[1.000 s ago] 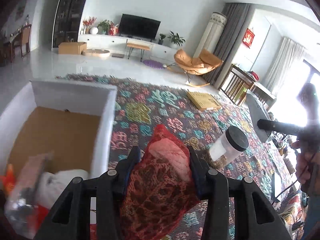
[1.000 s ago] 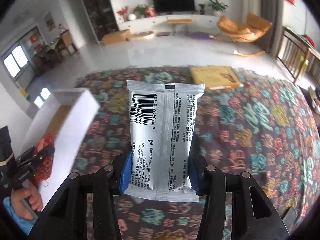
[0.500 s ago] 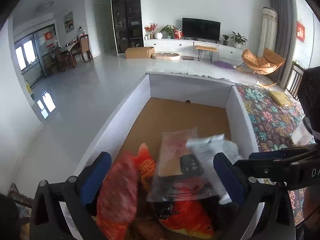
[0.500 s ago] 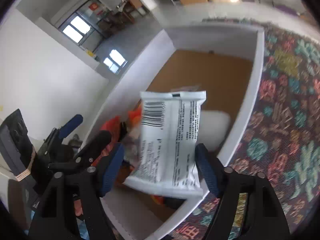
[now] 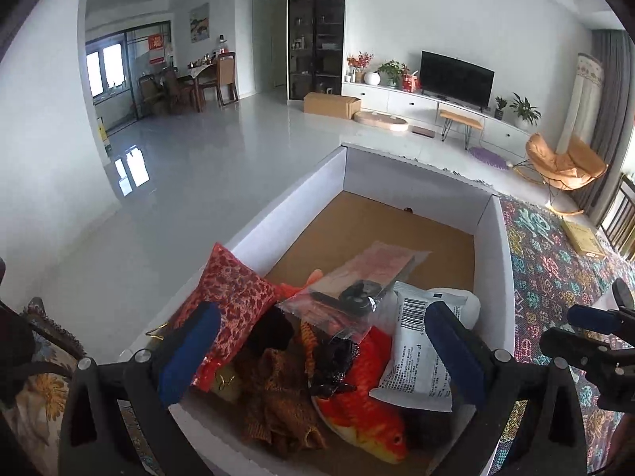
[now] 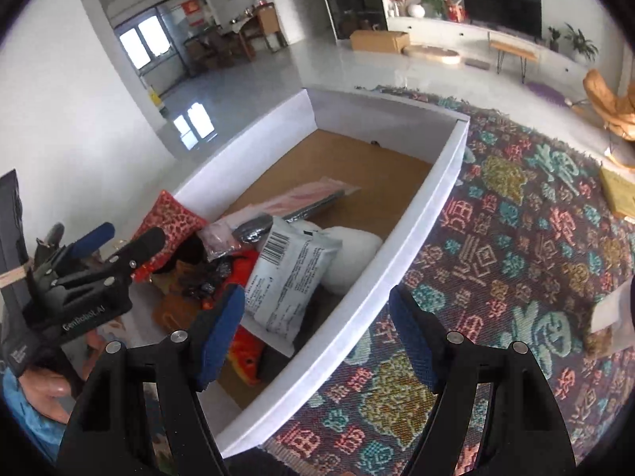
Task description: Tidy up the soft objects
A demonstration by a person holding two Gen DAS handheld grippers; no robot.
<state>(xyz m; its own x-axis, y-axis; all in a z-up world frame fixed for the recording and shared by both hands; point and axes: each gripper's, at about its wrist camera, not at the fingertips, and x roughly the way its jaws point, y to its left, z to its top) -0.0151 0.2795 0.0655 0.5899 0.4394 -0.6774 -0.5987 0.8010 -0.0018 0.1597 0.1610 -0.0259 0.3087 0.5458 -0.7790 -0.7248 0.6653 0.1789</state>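
Observation:
A white box (image 5: pixel 498 261) with a brown floor holds a pile of soft things. The red patterned pouch (image 5: pixel 232 297) leans on the box's left wall. The white barcode packet (image 5: pixel 420 353) lies on a red-orange fish plush (image 5: pixel 365 400). My left gripper (image 5: pixel 321 353) is open and empty above the pile. My right gripper (image 6: pixel 317 333) is open and empty over the box's right wall (image 6: pixel 420 206). The packet (image 6: pixel 289 273) and the pouch (image 6: pixel 168 218) also show in the right wrist view. The left gripper (image 6: pixel 115 246) shows there at the left.
A clear bag (image 5: pixel 357 277) and a white soft lump (image 6: pixel 349 254) lie in the box. The box stands on a patterned cloth (image 6: pixel 516 261). A yellow book (image 6: pixel 619 194) lies at the far right. The right gripper (image 5: pixel 595 337) shows at the left view's right edge.
Both grippers moved over the box and opened. The red pouch dropped against the left wall. The white packet dropped onto the pile.

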